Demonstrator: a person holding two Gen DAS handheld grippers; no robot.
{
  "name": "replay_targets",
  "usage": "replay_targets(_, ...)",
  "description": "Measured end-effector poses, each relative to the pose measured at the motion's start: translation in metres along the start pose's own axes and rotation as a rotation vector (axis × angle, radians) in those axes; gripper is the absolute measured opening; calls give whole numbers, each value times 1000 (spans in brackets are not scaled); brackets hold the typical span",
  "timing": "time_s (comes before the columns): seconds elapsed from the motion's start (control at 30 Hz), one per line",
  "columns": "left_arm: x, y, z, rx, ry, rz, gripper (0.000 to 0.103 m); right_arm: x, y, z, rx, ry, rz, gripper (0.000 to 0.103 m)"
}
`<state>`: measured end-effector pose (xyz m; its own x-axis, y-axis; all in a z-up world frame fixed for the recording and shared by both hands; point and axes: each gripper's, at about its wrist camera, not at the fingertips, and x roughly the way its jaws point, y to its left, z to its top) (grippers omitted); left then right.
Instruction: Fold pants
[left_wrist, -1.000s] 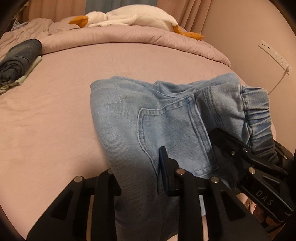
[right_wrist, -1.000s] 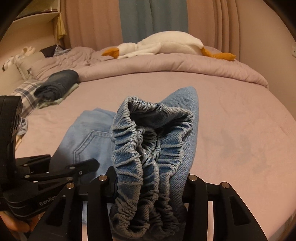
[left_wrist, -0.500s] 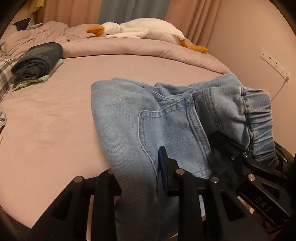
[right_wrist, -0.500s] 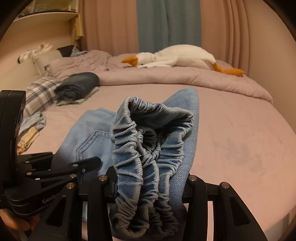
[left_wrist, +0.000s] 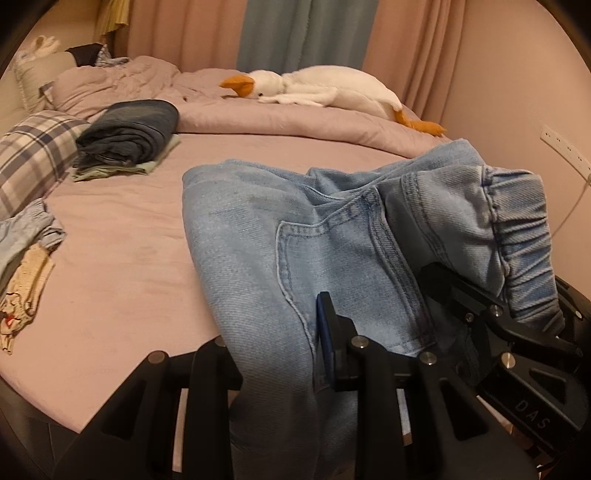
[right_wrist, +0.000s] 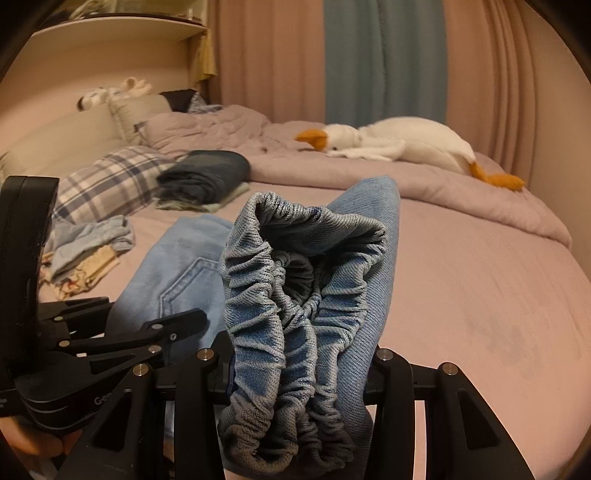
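At the far left of the bed, a small heap of loose clothes lies by a checked pillow. Just beyond it sits a stack of folded dark clothes on the pink sheet. Behind the stack, a crumpled quilt runs across the head of the bed, with a white toy goose stretched along it.

The light blue pants spread over the middle of the bed, back pocket upward, and hang over the near edge. The left gripper holds them there: its fingers pinch the denim just below the pocket.

To the right, the elastic waistband is bunched and lifted off the sheet. The right gripper has it, fingers closed on the gathered fabric, which fills the gap between them and spills over the front. From the left wrist, that gripper appears under the raised waistband, close beside the left one. Past it, a cable hangs down the wall.
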<state>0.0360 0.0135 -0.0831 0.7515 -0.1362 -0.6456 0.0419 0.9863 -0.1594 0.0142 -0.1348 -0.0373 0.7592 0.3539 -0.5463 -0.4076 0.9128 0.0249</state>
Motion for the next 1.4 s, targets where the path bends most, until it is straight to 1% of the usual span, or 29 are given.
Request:
replay_targets(0.27,-16,7,4,-13,-47,22,25,-7,17,11,-63,-44,14,46)
replay_targets(0.73,-22,9,15,8,-86,37,25,-8,21,18,-72,-65,17,46)
replay_targets(0.83,-22,10,19,14,-96,39,25,-9,22,17,-71,-74,13,46)
replay_targets(1.17,-13,13,34,44,-118,57,26,-3,22,27,-73,-94,11,46)
replay_targets(1.4,0,15,42,53,-112,63,26,6,20,32,-65,-91,8,46)
